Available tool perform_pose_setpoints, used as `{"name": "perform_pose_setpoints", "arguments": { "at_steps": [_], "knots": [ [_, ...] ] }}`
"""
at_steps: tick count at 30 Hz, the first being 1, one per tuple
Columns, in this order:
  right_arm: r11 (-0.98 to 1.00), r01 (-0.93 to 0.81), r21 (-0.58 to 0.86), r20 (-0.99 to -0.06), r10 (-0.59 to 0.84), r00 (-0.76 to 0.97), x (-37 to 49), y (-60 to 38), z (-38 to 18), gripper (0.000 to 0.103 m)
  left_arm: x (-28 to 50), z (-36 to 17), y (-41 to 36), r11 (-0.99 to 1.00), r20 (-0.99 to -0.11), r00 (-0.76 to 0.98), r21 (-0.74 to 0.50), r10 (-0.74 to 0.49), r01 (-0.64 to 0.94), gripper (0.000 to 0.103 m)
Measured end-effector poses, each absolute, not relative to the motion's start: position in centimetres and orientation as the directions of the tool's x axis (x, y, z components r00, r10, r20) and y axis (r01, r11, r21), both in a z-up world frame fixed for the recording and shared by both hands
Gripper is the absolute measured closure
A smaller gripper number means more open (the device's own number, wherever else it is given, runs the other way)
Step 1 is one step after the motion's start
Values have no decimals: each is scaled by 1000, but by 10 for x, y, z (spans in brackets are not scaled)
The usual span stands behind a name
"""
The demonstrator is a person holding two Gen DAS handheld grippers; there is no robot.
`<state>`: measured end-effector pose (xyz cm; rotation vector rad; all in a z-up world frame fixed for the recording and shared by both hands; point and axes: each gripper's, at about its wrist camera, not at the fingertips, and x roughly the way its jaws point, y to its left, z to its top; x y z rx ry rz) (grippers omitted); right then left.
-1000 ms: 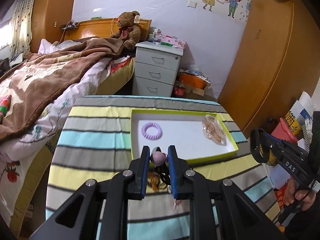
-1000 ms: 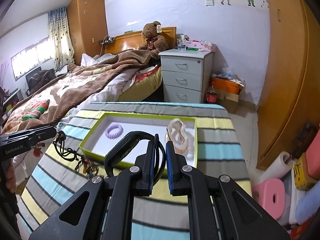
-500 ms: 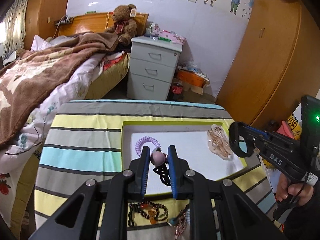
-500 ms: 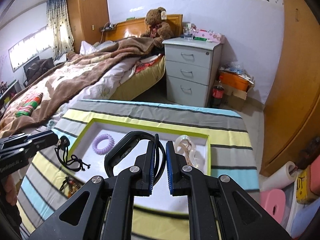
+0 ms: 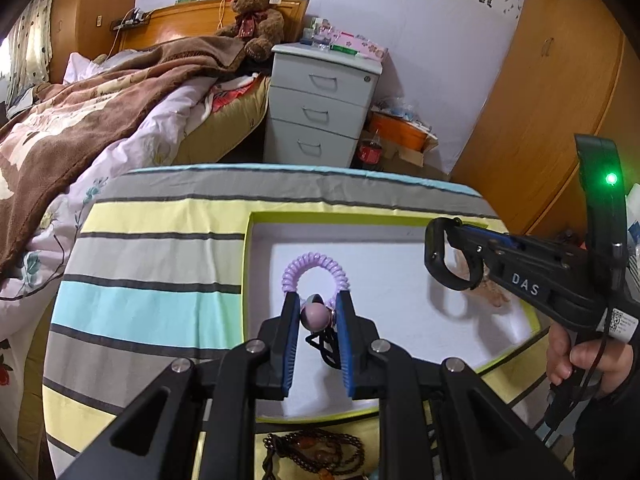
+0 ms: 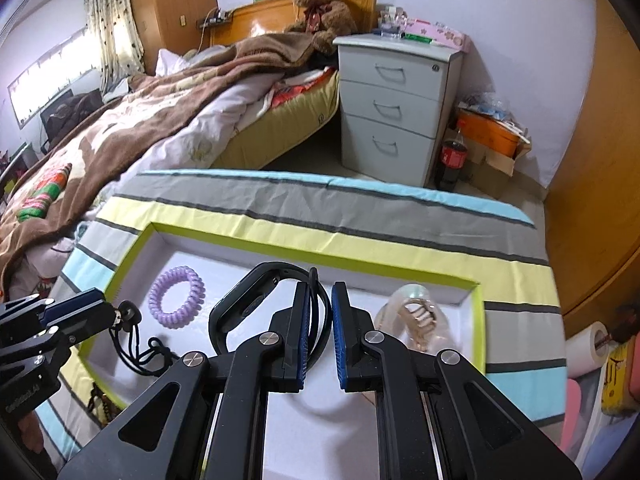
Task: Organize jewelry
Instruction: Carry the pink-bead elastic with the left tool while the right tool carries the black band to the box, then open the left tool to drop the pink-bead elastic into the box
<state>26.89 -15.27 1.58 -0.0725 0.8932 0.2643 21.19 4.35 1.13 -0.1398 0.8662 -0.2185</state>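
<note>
My left hand-held gripper (image 5: 317,312) is clamped on a pink bead necklace (image 5: 313,317) over the green-rimmed tray (image 5: 245,264); my right hand-held gripper (image 6: 320,300) is clamped on a black wristband (image 6: 248,300) over the same tray, purple coil hair tie (image 6: 176,297) inside.

A striped woven cloth (image 6: 400,216) lies matt beneath a smooth card tray (image 6: 116,276); at its ten o'clock, a glossy plastic coil tie (image 6: 176,298).

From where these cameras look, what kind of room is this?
Most likely a bedroom: an unmade bed with a teddy bear by the headboard, and a grey three-drawer nightstand beside it.
</note>
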Motion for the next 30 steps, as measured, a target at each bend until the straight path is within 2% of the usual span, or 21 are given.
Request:
{"name": "perform_pose_setpoints", "arguments": {
  "at_steps": [30],
  "knots": [
    [963, -269, -16, -817, 143, 559, 290, -134, -13, 92, 222, -14, 43, 982, -786, 590, -161, -188, 98, 84]
  ]
}}
